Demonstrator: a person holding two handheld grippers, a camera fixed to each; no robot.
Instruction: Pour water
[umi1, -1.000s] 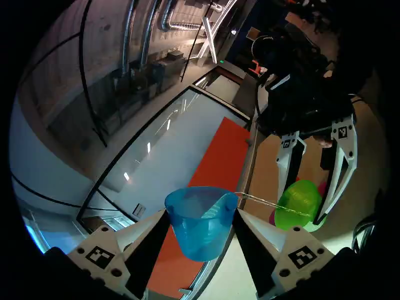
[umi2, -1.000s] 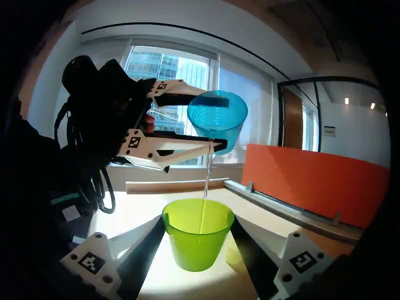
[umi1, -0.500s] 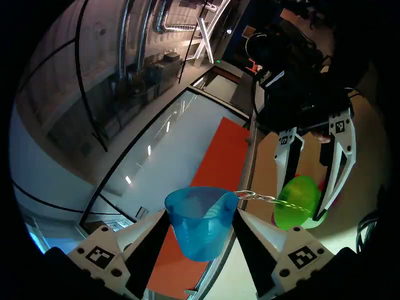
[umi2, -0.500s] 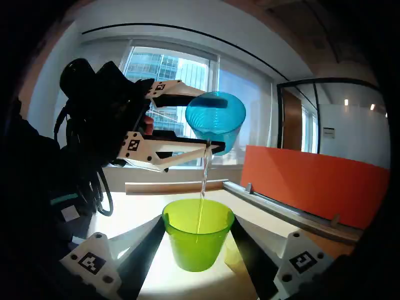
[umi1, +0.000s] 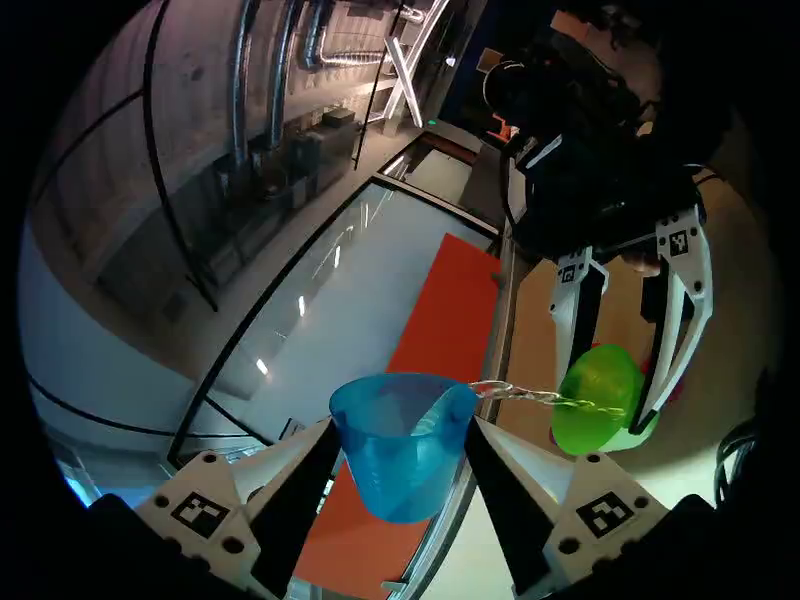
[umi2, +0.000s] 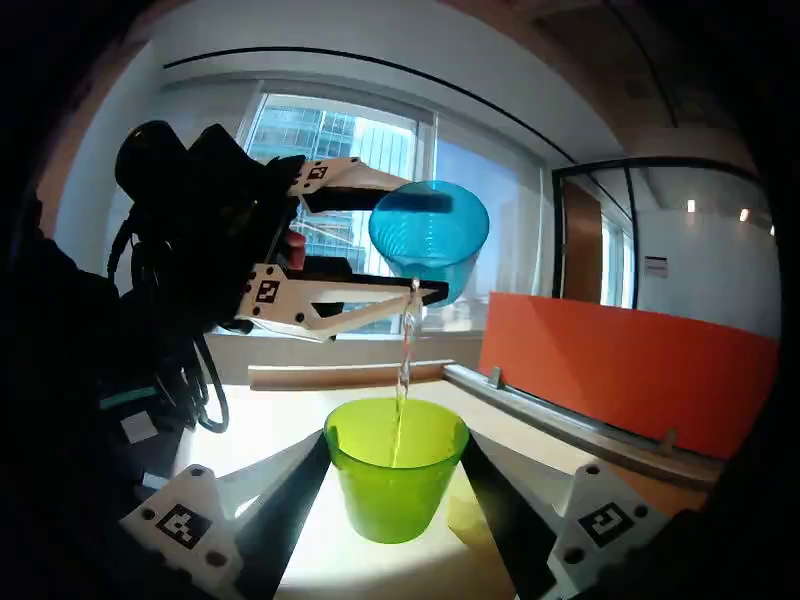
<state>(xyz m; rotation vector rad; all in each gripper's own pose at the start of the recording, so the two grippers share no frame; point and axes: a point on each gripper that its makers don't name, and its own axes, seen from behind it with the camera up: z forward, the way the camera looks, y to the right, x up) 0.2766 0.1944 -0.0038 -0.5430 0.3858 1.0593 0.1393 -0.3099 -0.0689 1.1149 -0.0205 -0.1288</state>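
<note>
While left gripper (umi1: 400, 432) tips blue cup (umi1: 402, 465), water (umi1: 520, 393) streams.

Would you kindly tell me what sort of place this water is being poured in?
Probably a high-rise office: a large window looks onto tall buildings, an orange divider panel runs along the pale desk, and a black-framed glass partition stands beyond.

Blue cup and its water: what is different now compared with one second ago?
The blue cup has shifted slightly left in the right gripper view, and the water stream has grown thicker and wavier. Unchanged: the left claw grips the blue cup, the right claw grips the green cup, which catches the stream.
</note>
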